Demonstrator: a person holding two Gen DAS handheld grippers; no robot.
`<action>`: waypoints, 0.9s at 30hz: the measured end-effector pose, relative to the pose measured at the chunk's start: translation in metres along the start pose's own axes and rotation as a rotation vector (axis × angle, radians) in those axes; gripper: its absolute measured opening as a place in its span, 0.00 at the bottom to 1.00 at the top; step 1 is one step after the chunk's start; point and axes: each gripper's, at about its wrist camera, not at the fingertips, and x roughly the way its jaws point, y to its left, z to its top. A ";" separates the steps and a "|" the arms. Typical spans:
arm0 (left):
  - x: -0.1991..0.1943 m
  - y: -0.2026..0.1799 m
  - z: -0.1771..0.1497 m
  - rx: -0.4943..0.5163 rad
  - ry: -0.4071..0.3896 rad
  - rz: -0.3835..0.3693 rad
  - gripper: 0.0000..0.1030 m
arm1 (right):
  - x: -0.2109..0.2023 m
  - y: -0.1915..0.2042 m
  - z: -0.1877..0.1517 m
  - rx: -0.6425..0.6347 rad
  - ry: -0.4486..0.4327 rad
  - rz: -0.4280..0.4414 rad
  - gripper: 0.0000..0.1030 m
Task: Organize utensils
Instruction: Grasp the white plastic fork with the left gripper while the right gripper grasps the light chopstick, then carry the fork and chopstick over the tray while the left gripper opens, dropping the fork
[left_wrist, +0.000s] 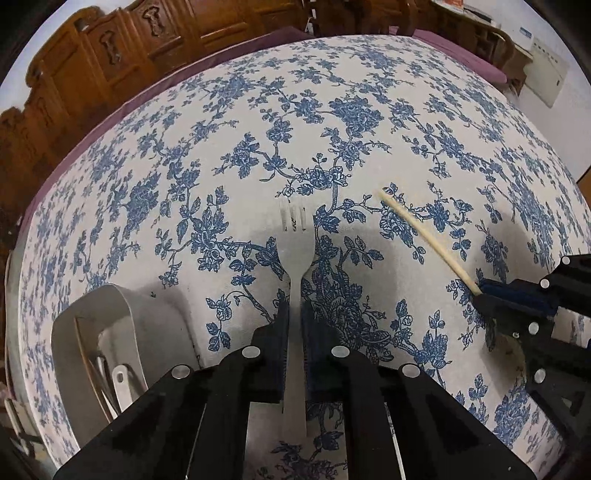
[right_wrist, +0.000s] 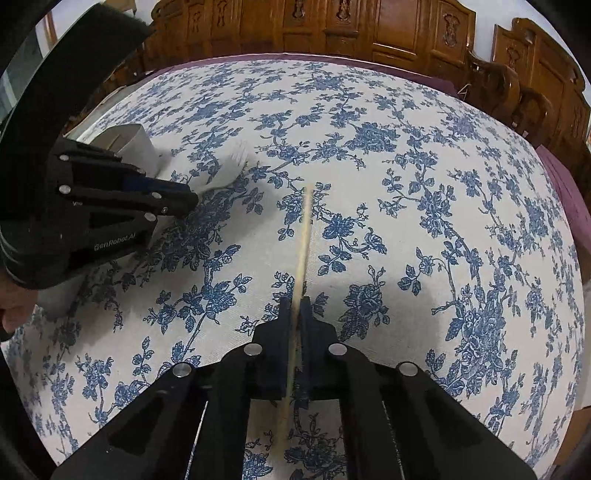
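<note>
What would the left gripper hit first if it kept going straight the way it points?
Probably the flowered tablecloth: the left gripper, shut on the white fork, points steeply down at bare cloth. Nothing else appears in that line; depth is unclear.

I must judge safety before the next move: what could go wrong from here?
1. The fork is thin and held by its handle in the left tongs; it may twist or slip.
2. The chopstick sticks far out of the right tongs; it might hit the white holder.
</note>
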 end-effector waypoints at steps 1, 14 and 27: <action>-0.001 -0.001 -0.001 0.000 -0.003 -0.002 0.06 | 0.000 -0.001 0.000 0.006 -0.002 0.006 0.06; -0.055 0.005 -0.011 -0.021 -0.128 -0.022 0.06 | -0.028 -0.004 0.012 0.049 -0.086 0.057 0.06; -0.117 0.032 -0.030 -0.060 -0.221 0.017 0.06 | -0.047 0.019 0.018 0.022 -0.147 0.076 0.06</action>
